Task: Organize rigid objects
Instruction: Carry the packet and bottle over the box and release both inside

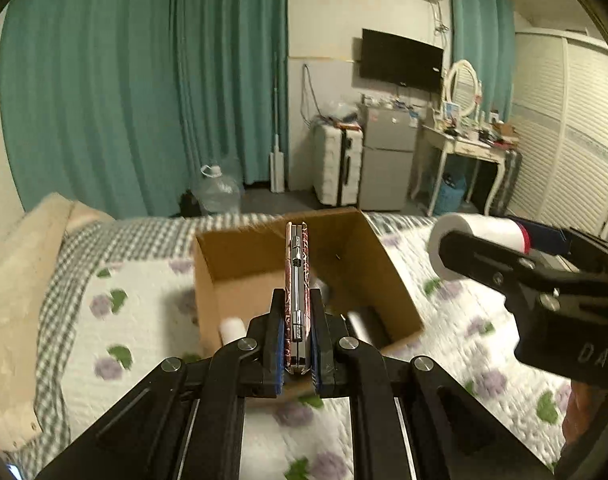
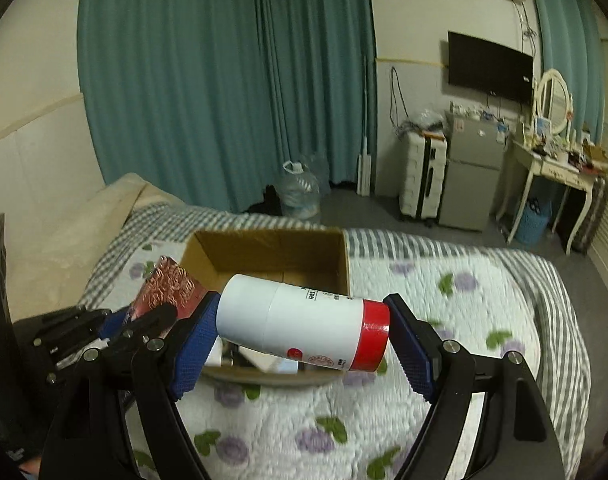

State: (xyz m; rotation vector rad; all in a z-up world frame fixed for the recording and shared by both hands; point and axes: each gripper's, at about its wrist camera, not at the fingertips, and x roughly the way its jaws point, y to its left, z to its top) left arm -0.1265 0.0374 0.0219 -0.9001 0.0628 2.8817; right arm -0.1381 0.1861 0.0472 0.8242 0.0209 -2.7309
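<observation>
Flat red case [image 1: 297, 300] clamped in L tool [image 1: 297, 356], canister [image 2: 304, 322] in R tool [image 2: 302, 344].

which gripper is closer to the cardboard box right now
Left. The left gripper holds its patterned case directly over the cardboard box; the right gripper, holding the white canister, sits off the box's right side.

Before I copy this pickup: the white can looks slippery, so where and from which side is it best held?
As the right tongs hold it now: end to end. The can lies sideways, one pad on its white end, the other on the red-taped end. Flat ends give the pads firm seats, whereas the round wall could roll out. Come in from the near side, straddling its length, above the box.
</observation>
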